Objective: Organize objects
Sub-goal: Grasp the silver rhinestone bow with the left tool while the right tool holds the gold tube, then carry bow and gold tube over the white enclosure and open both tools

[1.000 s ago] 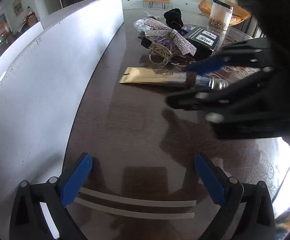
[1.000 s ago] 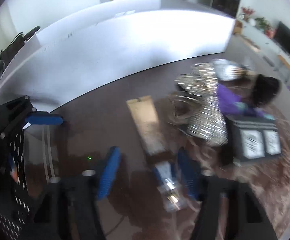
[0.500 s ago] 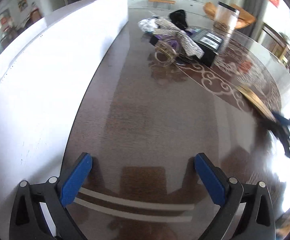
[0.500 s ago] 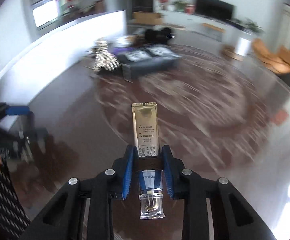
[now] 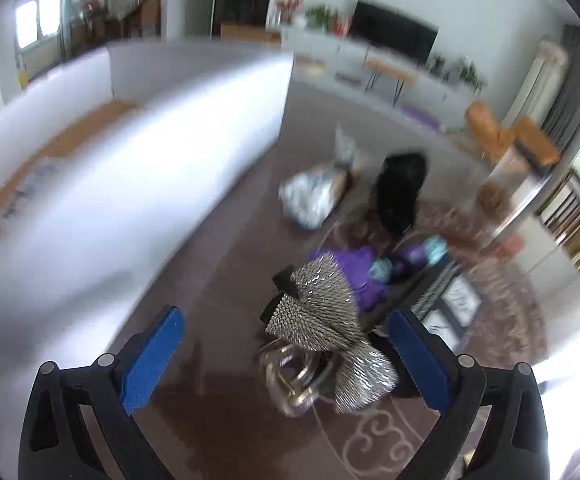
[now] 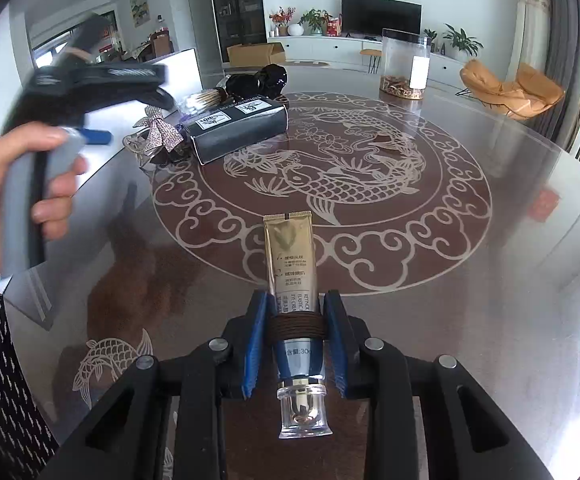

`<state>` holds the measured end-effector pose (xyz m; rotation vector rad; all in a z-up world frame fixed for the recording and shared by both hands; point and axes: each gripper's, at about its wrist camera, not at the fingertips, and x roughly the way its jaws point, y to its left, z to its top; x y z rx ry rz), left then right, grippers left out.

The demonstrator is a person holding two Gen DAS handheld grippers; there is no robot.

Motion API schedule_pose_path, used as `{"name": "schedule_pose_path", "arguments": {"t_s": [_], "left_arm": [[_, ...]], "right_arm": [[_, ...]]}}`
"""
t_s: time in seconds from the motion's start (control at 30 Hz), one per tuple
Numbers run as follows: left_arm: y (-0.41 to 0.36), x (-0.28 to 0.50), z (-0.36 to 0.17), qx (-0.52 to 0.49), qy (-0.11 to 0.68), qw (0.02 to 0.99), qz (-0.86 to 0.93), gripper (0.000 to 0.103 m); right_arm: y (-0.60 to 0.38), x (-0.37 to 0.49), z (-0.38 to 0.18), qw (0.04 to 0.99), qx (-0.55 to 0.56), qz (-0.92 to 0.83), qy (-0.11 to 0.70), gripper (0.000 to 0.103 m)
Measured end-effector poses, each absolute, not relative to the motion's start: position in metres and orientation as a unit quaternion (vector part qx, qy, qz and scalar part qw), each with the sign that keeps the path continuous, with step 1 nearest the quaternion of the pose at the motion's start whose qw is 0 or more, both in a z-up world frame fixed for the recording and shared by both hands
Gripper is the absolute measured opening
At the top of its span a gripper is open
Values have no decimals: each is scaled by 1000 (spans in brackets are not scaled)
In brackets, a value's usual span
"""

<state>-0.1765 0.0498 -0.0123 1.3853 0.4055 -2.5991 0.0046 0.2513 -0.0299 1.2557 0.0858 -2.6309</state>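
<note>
A tube (image 6: 292, 276) sits clamped in my right claw (image 6: 295, 340), above the table (image 6: 490, 280). Ahead to the left, a bow clip (image 6: 160, 134) lies just left of a box (image 6: 242, 130).

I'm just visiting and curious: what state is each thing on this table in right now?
Right gripper: shut on the gold tube.
Gold tube: held clear of the table, cap on.
Left gripper: open, empty.
Rhinestone bow: lying on the table.
Clear hair claw: lying beside the bow.
Dark box: lying flat, closed.

Right tool (image 6: 295, 322) clamped; left tool (image 5: 286, 354) agape.
</note>
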Motion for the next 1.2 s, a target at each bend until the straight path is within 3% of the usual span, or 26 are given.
{"name": "schedule_pose_path", "arguments": {"t_s": [0.03, 0.07, 0.17, 0.37, 0.6, 0.63, 0.7, 0.73, 0.77, 0.8, 0.9, 0.97, 1.0, 1.03, 1.1, 1.2], "left_arm": [[50, -179, -16, 465, 137, 73, -872, 101], [47, -174, -16, 447, 144, 53, -881, 87], [46, -158, -22, 461, 115, -16, -880, 75], [44, -101, -25, 478, 7, -83, -875, 76], [51, -124, -14, 462, -6, -59, -885, 85], [53, -127, -14, 464, -9, -56, -884, 93], [56, -142, -17, 478, -17, -56, -877, 94], [58, -145, -18, 482, -22, -60, -874, 89], [58, -144, -21, 478, -25, -65, -875, 62], [60, -143, -21, 475, -35, -74, -876, 51], [64, -130, -18, 462, -59, -78, -881, 49], [64, -111, -15, 453, -62, -89, -885, 49], [62, -103, -13, 451, -61, -92, -886, 49], [61, -94, -10, 449, -58, -94, -887, 49], [57, -80, -3, 446, -43, -97, -889, 49], [44, -61, 16, 434, -8, -99, -895, 49]], "right_arm": [[251, 4, -30, 113, 428, -896, 28, 29], [251, 4, -30, 114, 428, -896, 26, 29], [252, 6, -29, 116, 428, -896, 21, 29], [252, 6, -29, 115, 427, -896, 21, 29], [251, 8, -29, 115, 428, -896, 27, 31], [251, 9, -29, 115, 428, -896, 29, 32], [249, 9, -29, 116, 428, -895, 33, 43], [248, 9, -29, 113, 429, -895, 37, 57], [247, 8, -30, 109, 432, -894, 41, 62], [247, 8, -31, 106, 433, -894, 40, 63], [253, 4, -29, 115, 436, -892, 23, 63], [252, -7, -26, 120, 464, -877, 32, 62], [250, -13, -25, 122, 479, -868, 44, 54], [246, -18, -23, 123, 494, -858, 65, 29], [239, -25, -20, 140, 521, -836, 98, 26], [244, -30, -13, 152, 538, -825, 80, 26]]}}
